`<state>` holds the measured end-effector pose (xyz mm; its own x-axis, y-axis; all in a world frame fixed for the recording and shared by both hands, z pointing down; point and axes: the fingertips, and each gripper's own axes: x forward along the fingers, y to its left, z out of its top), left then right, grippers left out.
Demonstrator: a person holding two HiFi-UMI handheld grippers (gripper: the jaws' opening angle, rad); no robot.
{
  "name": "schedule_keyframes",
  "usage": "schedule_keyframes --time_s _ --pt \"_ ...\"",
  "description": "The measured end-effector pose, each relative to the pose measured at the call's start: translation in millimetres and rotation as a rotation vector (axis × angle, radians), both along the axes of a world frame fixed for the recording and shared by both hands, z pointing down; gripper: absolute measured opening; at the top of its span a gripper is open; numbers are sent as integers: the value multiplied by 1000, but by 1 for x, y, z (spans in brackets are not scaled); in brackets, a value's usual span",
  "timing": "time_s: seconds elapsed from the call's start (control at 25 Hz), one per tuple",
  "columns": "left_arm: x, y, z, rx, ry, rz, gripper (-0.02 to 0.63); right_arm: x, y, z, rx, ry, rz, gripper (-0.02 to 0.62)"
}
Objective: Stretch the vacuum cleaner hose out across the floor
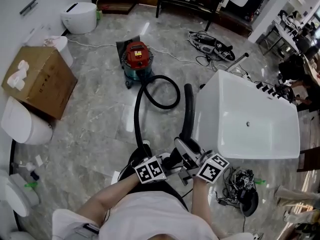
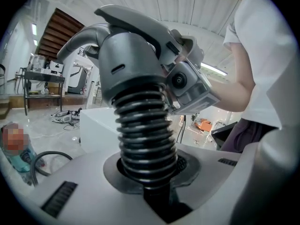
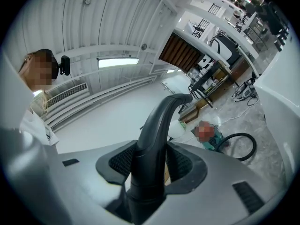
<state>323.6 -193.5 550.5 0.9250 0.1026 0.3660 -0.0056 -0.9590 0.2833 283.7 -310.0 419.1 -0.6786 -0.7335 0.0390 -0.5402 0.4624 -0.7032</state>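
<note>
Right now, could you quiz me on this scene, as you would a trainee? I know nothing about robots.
1. What is the left gripper clamped on? A) the ribbed vacuum hose B) a power cord C) a cardboard box
2. True or false: the hose lies straight from the red-topped vacuum cleaner.
3. The right gripper clamps the curved handle; what large white fixture stands beside it?
Key: 1 A. 2 False: it curls in a loop. 3 A bathtub.

Bright even light; floor glare; fisheye edges dark, possibly soft.
</note>
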Motion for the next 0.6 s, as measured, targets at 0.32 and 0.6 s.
schedule_keyframes --time_s 0.32,0.6 --pt "9 71 1 -12 7 16 95 11 69 2 -10 -7 23 187" --pt "4 109 7 -34 -16 -14 95 7 106 10 -24 -36 -2 187"
